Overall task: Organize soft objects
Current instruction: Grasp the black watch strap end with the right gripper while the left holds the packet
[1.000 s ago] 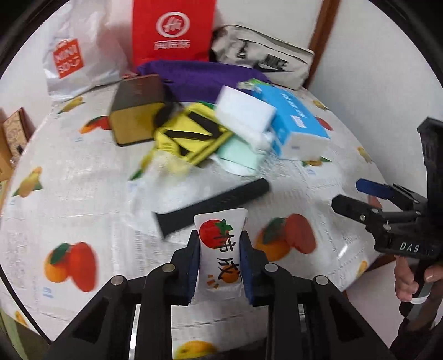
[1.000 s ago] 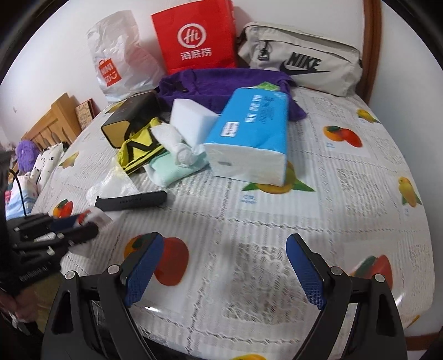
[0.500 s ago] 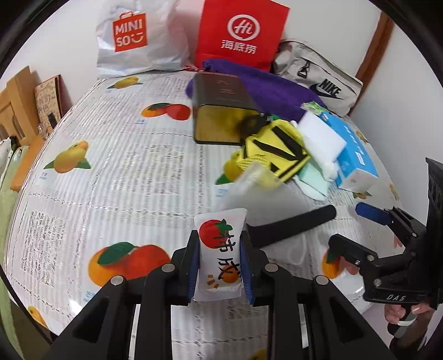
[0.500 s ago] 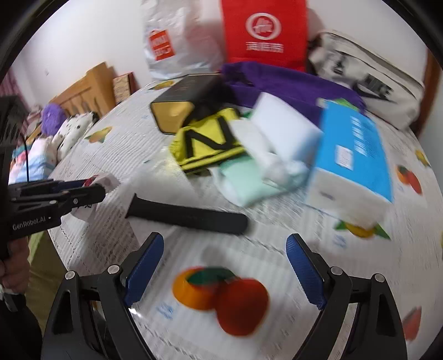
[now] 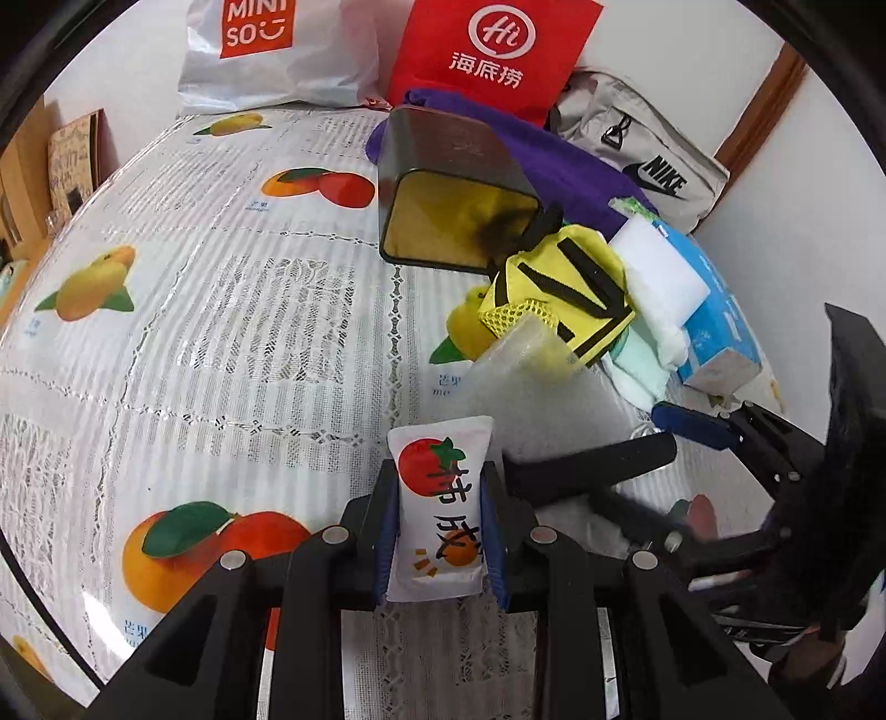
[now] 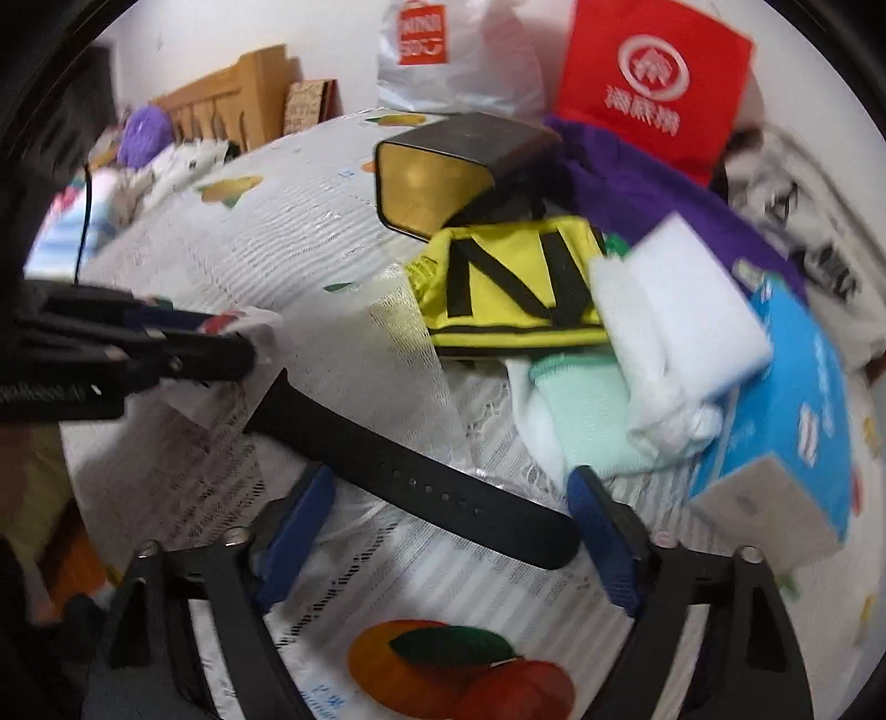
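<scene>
Left tool [image 5: 437, 531] pinching a white sachet [image 5: 440, 498] with tomato print, upright between the pads, held above the surface. Right tool [image 6: 448, 515] spread, jaws have just been closing in; black strap [image 6: 410, 471] lies between the blue pads, not pressed yet as far as the blurred frame shows. Key relation: the strap's long axis runs diagonally across the right tool's gap, one end near the right pad, the other running off toward the left tool [image 6: 166, 354]. So the jaws straddle it lengthwise rather than across; a roll of the wrist looks needed, or the pads may catch only the end. Right hand clearly nearer the strap. Just beyond: clear plastic bag [image 5: 531, 387], then a pile of yellow pouch [image 6: 515, 288], mint cloth [image 6: 587, 421], white sponge block [image 6: 681, 310], blue tissue pack [image 6: 797, 410], touching and overlapping. Dark tin [image 5: 448, 210] on its side, open mouth facing camera. Surface [image 5: 221, 332] has a lace fruit-print cover. Far edge: purple towel [image 5: 554, 160], red bag [image 5: 493, 50], white shopping bag [image 5: 277, 50], grey pouch [image 5: 648, 149], against the wall.
</scene>
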`<act>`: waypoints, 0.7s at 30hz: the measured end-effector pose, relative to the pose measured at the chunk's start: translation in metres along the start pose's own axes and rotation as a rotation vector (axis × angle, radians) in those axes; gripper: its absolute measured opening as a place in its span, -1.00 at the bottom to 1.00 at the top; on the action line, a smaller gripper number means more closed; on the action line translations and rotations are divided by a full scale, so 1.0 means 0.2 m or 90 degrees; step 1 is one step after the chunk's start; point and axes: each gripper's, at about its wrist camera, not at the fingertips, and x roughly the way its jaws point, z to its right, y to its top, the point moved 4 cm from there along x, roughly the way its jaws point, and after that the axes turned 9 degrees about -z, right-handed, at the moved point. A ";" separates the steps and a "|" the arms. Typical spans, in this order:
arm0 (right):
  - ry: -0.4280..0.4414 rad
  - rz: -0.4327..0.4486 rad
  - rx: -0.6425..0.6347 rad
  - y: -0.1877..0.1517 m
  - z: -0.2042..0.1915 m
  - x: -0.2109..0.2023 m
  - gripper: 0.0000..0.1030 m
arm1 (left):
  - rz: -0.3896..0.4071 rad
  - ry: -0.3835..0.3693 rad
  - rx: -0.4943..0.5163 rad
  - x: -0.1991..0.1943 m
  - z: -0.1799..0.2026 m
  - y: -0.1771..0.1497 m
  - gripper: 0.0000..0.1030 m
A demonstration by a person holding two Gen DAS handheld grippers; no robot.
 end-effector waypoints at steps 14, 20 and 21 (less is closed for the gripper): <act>0.036 -0.045 0.025 -0.19 0.04 -0.10 -0.43 | -0.001 0.016 0.000 0.01 0.01 0.01 -0.49; 0.042 -0.024 0.000 -0.17 0.01 -0.13 -0.43 | -0.004 0.018 -0.001 0.01 0.02 0.01 -0.48; 0.046 -0.027 -0.006 -0.17 0.00 -0.12 -0.43 | -0.004 0.017 -0.001 0.01 0.02 0.01 -0.48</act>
